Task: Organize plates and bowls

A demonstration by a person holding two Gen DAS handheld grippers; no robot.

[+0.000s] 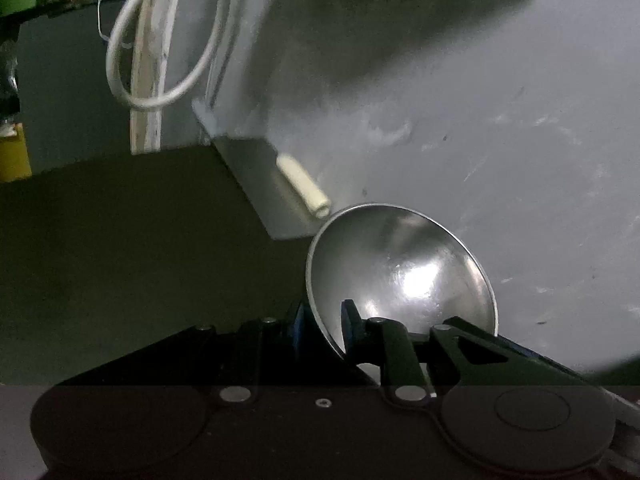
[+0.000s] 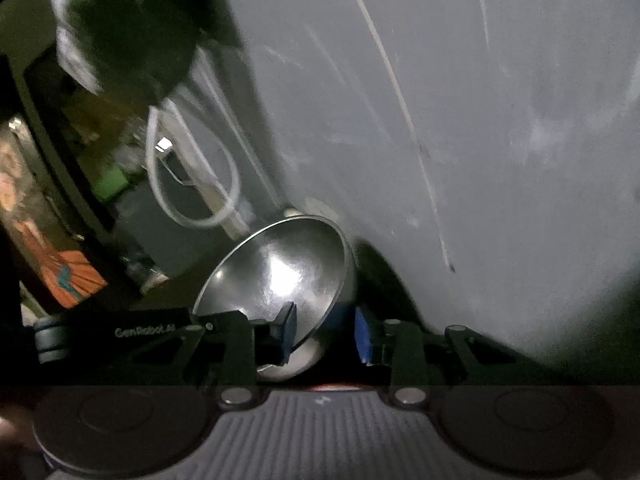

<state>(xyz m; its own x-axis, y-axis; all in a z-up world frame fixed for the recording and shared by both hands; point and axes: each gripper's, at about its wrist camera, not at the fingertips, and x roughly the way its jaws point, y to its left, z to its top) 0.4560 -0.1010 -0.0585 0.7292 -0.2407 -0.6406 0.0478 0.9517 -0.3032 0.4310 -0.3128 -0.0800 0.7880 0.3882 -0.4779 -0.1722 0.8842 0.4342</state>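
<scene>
Your left tool (image 1: 326, 320) is clamped on the rim of a steel bowl (image 1: 404, 272), tilted, nothing inside. Your right tool (image 2: 324, 330) grips a second steel bowl (image 2: 280, 276) the same way, also bare inside. Beyond, left cam only: white tube (image 1: 304, 186). Right cam only: orange-patterned pic (image 2: 60, 264) far left. Both show a white cable loop (image 1: 160, 40).

Scuffed grey floor (image 1: 500, 152), 1 short cream tube (image 1: 304, 186) lying on it
</scene>
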